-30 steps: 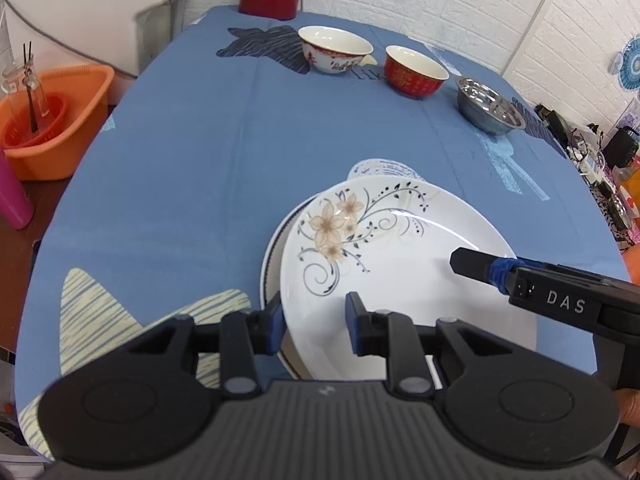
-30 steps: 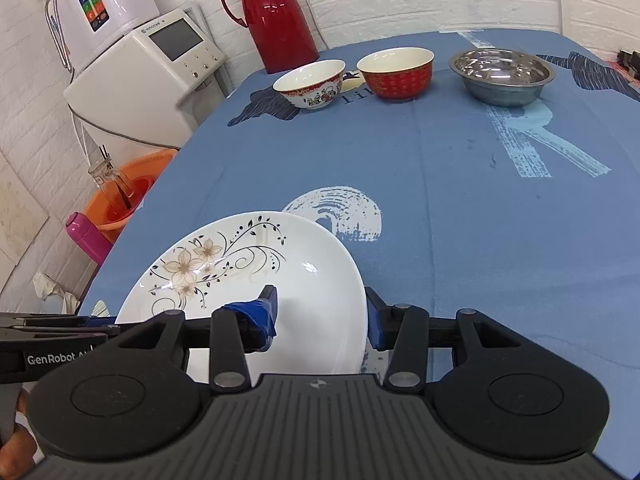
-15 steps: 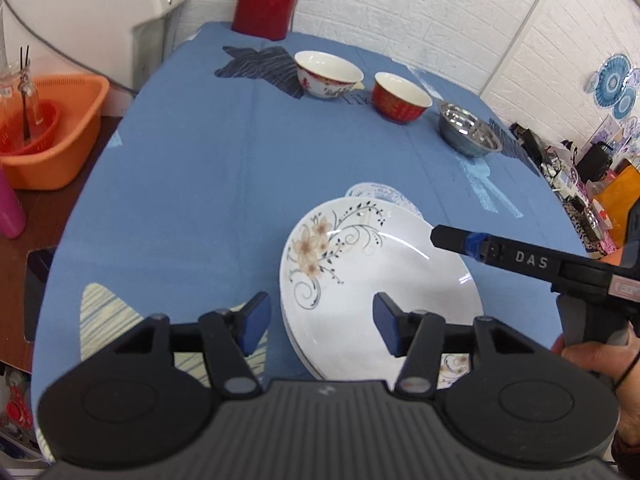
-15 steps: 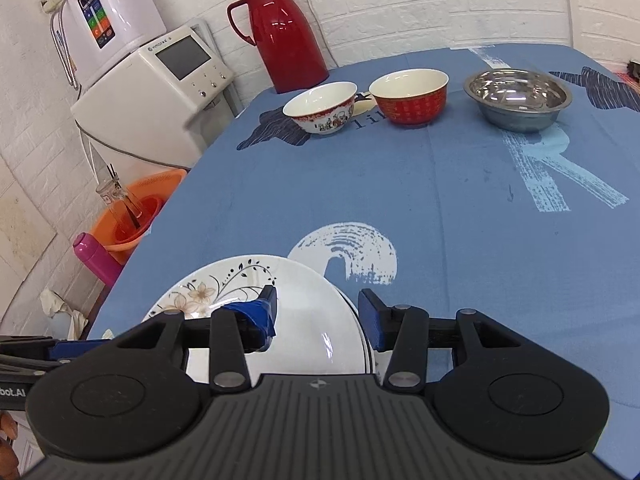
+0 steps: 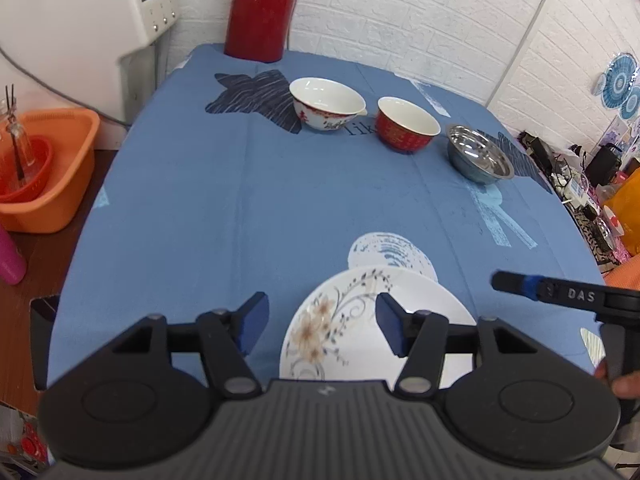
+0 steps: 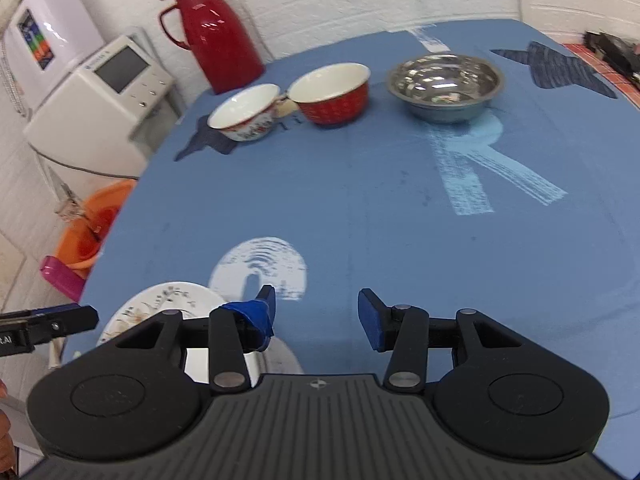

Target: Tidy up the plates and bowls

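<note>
A white plate with a flower pattern lies at the near edge of the blue table, also seen as the flowered plate low left in the right wrist view. My left gripper hangs open above its left part, holding nothing. My right gripper is open and empty, to the right of the plate. Far across the table stand a white bowl with red pattern, a red bowl and a steel bowl; the same white bowl, red bowl and steel bowl show in the right wrist view.
A red thermos stands at the table's far edge, beside a white appliance. An orange basin sits left of the table. Clutter lines the right side. The blue tablecloth stretches between plate and bowls.
Both grippers let go of the plate, opened wider and drew back and up. The plate now lies low in both views, on the stack near the table edge.
</note>
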Demonstrator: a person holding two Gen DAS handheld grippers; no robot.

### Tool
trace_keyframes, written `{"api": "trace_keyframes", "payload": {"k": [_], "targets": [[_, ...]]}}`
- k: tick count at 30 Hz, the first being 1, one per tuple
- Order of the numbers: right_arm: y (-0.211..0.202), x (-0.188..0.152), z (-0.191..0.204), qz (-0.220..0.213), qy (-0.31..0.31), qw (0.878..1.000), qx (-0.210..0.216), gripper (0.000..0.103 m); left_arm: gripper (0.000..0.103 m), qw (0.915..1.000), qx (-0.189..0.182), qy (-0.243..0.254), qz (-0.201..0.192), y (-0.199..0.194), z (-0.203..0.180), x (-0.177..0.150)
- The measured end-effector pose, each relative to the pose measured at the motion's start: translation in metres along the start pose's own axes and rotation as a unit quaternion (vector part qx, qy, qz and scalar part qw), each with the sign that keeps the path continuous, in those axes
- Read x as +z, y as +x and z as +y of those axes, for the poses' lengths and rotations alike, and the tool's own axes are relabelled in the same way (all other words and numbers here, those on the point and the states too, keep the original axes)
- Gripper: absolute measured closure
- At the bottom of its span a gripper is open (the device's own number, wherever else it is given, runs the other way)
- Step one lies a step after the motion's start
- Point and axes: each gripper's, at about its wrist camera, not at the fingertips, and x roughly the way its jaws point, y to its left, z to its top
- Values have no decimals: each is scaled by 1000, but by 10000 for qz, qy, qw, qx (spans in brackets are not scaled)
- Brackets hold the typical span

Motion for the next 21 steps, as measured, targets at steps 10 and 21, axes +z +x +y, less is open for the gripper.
{"api": "trace_keyframes", "payload": {"k": [10,21], "targets": [[11,28,-66,463,-15,9987,231,72,45,9997,107,96,195,63,-5,59],[34,99,-112,-8,229,9997,-43,71,45,9973,-480,246,505,111,-48,110]]}}
